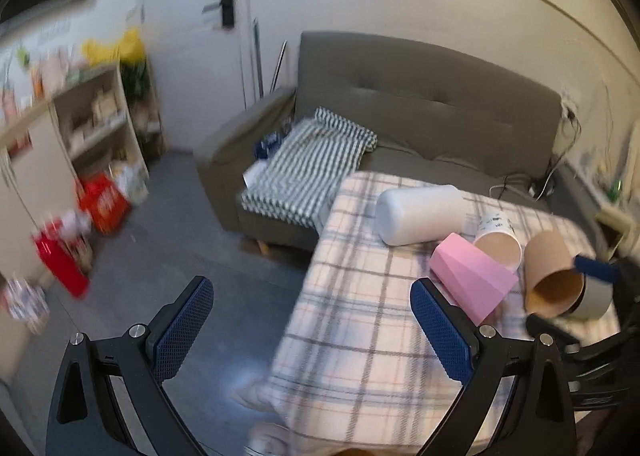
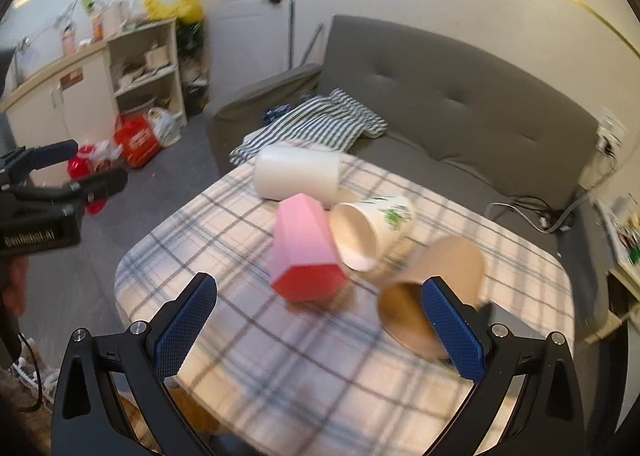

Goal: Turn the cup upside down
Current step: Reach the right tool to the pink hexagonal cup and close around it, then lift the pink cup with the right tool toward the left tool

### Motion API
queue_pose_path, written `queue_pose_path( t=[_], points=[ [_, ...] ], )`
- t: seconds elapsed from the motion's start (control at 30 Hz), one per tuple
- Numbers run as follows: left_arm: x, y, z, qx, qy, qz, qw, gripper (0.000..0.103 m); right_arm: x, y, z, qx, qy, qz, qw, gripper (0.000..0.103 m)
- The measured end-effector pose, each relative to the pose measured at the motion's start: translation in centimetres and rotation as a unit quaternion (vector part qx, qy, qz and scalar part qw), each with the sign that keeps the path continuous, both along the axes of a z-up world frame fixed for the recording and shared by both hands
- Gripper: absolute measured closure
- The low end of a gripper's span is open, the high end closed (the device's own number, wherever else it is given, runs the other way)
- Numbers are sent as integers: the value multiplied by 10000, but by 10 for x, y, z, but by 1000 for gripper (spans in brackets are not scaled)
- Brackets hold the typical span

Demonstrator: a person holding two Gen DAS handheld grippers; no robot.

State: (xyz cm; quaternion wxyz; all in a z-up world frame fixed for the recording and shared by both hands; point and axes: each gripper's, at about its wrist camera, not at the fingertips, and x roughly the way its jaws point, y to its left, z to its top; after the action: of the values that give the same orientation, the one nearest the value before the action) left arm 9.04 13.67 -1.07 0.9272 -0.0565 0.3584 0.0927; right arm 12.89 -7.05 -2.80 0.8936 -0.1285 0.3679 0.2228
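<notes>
Several cups lie on their sides on a table with a plaid cloth (image 2: 248, 340): a white cylinder cup (image 2: 298, 174), a pink faceted cup (image 2: 304, 252), a white paper cup with a green print (image 2: 372, 234) and a brown paper cup (image 2: 436, 288). My right gripper (image 2: 316, 320) is open above the near part of the table; its right finger (image 2: 452, 330) overlaps the brown cup's mouth. My left gripper (image 1: 312, 330) is open and empty over the table's left edge. The brown cup (image 1: 550, 276) and pink cup (image 1: 472, 276) show at right in the left wrist view.
A grey sofa (image 2: 460, 104) with a striped cloth (image 2: 320, 120) stands behind the table. Shelves (image 2: 148, 68) and red bags (image 2: 134, 140) line the left wall. Cables (image 2: 532, 212) lie at the sofa's right end. Grey floor (image 1: 160, 256) lies left of the table.
</notes>
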Motion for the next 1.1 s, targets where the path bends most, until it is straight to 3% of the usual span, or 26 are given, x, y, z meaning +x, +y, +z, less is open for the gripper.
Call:
queue_pose_path(
  t=[0.1,0.23,0.33,0.53,0.6,0.93,1.1],
  points=[
    [6,10,-12,-391,181,118,9990,1,22,15,-19,-163,228,155,9995,1],
    [14,6,-19,-564,345,119,9977,1,45,26,-44,-289,390,139,9987,1],
    [21,-2,-22,-498,350,55,9981,1,56,30,-59,-364,534,108,9979,10],
    [29,-18,-26,-331,444,-131,9984,1,66,36,-76,-559,549,71,9969,13],
    [31,-19,-27,-334,453,-138,9983,1,69,35,-81,-550,671,65,9962,31],
    [28,-27,-28,-194,462,-166,9986,1,42,23,-64,-380,614,-153,9973,37],
    [23,-32,-28,-228,456,-197,9985,1,13,4,-61,-181,707,-779,9943,37]
  ],
)
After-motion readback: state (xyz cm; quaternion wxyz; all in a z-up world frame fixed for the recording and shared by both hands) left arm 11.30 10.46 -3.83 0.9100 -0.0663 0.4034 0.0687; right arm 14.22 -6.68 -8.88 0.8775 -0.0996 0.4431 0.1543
